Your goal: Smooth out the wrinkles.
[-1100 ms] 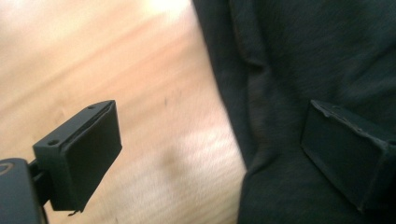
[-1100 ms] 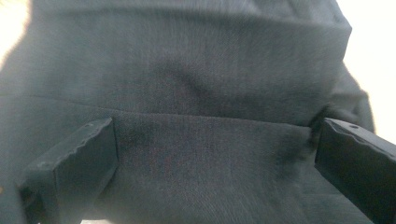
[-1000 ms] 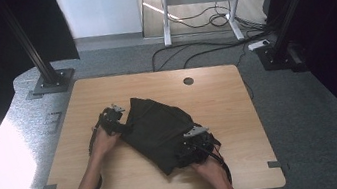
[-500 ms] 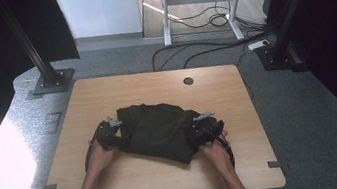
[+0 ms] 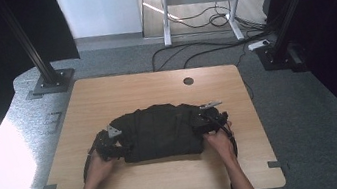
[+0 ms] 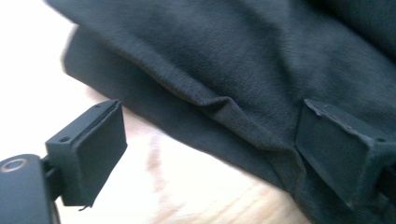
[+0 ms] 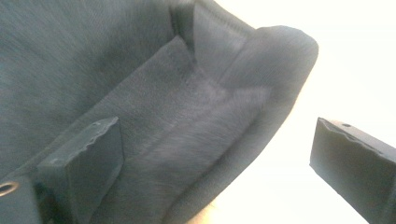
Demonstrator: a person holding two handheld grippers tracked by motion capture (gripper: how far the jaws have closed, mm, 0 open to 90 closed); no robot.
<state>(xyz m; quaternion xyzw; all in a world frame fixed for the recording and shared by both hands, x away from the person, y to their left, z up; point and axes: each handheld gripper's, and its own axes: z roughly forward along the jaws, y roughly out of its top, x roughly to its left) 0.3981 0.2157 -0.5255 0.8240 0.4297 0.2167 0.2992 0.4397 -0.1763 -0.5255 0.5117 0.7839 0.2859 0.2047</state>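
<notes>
The soft black garment (image 5: pixel 162 132) has flattened into a rectangle; both tongs (image 5: pixel 119 145) (image 5: pixel 201 122) stand apart.

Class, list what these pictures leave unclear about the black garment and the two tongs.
- Garment type: black garment is folded and small in the high view.
- Lower layers: covered by the top fold.
- Left tongs: one jaw cut off by the frame edge.
- Right tongs: table beyond washed out by glare.

Garment (image 5: pixel 162 131) on table (image 5: pixel 120 89), claws flanking
</notes>
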